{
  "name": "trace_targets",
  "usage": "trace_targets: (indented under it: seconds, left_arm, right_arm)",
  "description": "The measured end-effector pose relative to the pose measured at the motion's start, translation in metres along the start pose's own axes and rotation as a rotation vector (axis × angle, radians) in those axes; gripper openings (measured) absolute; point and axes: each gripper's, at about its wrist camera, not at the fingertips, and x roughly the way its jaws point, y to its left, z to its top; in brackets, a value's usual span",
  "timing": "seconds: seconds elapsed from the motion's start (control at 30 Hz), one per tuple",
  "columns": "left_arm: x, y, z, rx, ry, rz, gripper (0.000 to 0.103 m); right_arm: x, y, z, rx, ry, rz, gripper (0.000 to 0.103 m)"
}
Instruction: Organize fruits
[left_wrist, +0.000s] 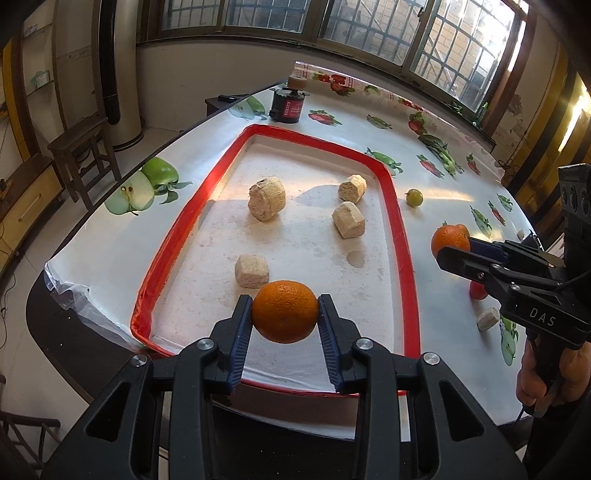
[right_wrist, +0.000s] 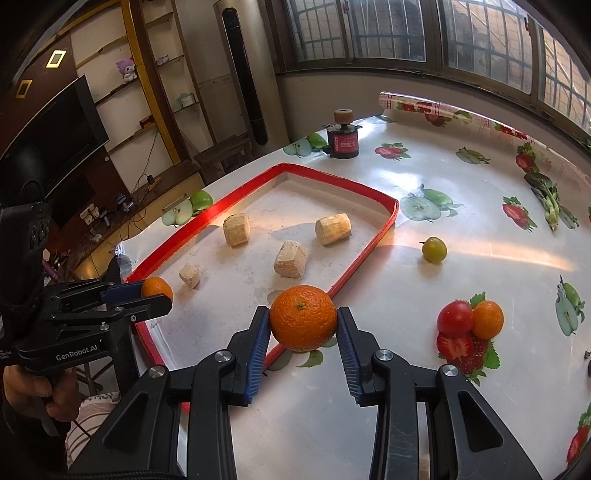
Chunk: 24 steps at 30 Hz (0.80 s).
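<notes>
While both tools are loaded, the main hazard is slippage. The left gripper (left_wrist: 285, 314) clamps a round, dimpled-skin orange (left_wrist: 285, 311) above the near end of the shallow white tray with a red taped rim (left_wrist: 391, 206); the right gripper (right_wrist: 302, 320) clamps a second orange with a green stem nub (right_wrist: 303, 317) over the tray's near right edge. Each fruit is held only at the fingertips of the ribbed blue pads (left_wrist: 240, 332), so a spherical, waxy peel could roll out if the grip is eased early or the tool is tilted.

A dropped fruit could roll on the glossy fruit-print plastic tablecloth (right_wrist: 443, 229) toward the table edge. Inside the tray, four rough, tan, cork-like cylindrical blocks (left_wrist: 266, 198) crowd the floor; a fruit set against one may settle unstably. Still loose on the cloth are a small smooth green plum-like fruit (right_wrist: 434, 249), a glossy red tomato (right_wrist: 455, 317) and a small mandarin (right_wrist: 488, 319), the last two touching.
</notes>
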Motion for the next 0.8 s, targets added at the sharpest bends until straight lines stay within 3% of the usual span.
trace_targets:
  seconds: [0.8]
  left_arm:
    - [0.029,0.024,0.001,-0.034,0.060,0.033,0.033]
  right_arm:
    - [0.072,0.030,0.012,-0.077,0.117,0.059,0.037]
